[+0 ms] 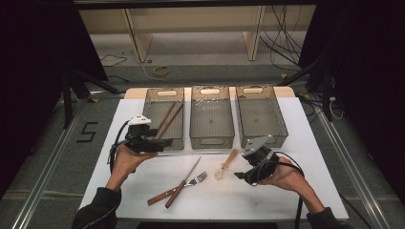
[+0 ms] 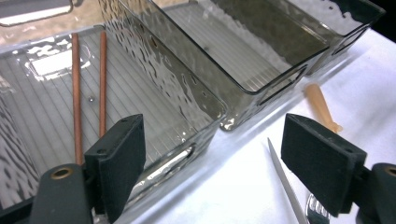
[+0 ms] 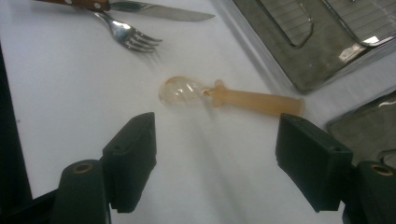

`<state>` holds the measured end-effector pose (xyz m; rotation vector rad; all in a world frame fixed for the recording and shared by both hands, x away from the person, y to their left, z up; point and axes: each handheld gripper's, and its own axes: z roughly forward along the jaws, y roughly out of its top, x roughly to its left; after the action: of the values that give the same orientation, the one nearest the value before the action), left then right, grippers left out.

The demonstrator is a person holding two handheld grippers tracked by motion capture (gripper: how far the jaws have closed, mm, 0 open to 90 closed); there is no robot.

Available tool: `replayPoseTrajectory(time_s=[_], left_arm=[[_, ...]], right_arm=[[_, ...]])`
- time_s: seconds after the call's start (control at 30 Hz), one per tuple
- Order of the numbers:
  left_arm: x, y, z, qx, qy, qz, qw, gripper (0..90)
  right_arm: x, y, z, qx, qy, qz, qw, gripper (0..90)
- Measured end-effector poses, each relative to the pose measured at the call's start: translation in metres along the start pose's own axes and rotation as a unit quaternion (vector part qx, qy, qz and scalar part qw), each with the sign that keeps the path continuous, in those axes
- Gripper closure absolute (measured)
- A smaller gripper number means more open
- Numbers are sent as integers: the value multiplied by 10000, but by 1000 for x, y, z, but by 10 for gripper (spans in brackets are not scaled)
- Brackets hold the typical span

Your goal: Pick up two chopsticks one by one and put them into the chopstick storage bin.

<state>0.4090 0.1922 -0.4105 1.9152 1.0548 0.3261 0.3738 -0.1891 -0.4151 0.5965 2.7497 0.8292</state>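
From the high view, three bins (image 1: 210, 138) stood in a row at the far side of a white table (image 1: 315, 181). Chopsticks (image 1: 168, 118) lay in the leftmost one. The left gripper (image 1: 160, 144) hovered at that bin's near rim, jaws apart and empty. The right gripper (image 1: 242, 175) hung low over the table, jaws also apart, just right of a spoon (image 1: 225, 164). A fork (image 1: 179, 187) and a knife (image 1: 183, 182) lay crossed between the two hands. Beyond the table were a grey floor, cables and pale wooden shelving, with dark drapes on both sides.

In the left gripper view, the jaws stood wide with nothing between them. The chopsticks (image 2: 76, 112) lay beyond the left jaw, inside the bin. The knife's tip (image 2: 286, 179) and the fork's tines sat beside the right jaw.

In the right gripper view, the open jaws framed bare table, and the spoon (image 3: 224, 95) lay just ahead of the gap, handle toward the right jaw. The job looked like sorting cutlery into bins, with the spoon likely next. That would call for moving forward, lowering, then closing across the handle.
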Motion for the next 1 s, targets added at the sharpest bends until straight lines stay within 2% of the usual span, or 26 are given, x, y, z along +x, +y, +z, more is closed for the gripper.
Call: replayPoseTrajectory(time_s=[0.17,0.27,0.3,0.37,0.4,0.43,0.53,0.63,0.7,0.77,0.83,1.0], left_arm=[[-8,-12,-6,-4,15,80,10000,208],[-13,-18,-7,22,-1,140,9999,206],[-15,-21,-7,25,6,156,9999,205],[-18,-24,-8,45,-1,173,9998,202],[-19,-26,-8,52,3,183,9998,202],[-20,-27,-8,47,10,175,9998,202],[-22,-32,-9,101,9,192,9998,199],[-24,-35,-11,75,51,186,9998,199],[-25,-37,-12,67,65,195,9998,199],[-26,-39,-11,82,59,206,9997,200],[-28,-42,-11,102,46,196,9997,199],[-32,-47,-11,95,72,247,9996,199]], right_arm=[[-7,9,6,52,-10,-18,10000,300],[-9,14,10,164,-7,-37,9999,305],[-10,16,12,225,6,27,9997,321],[-15,19,16,355,-30,473,9982,324],[-17,19,17,365,-80,573,9977,322],[-20,20,19,422,-166,790,9958,320],[-26,21,24,454,-343,1213,9910,318],[-30,21,29,449,-442,1544,9860,316],[-32,21,32,453,-471,1668,9838,313],[-32,21,35,449,-519,1667,9836,314],[-30,23,38,422,-449,1491,9869,314],[-30,30,44,409,-402,1342,9893,321]])
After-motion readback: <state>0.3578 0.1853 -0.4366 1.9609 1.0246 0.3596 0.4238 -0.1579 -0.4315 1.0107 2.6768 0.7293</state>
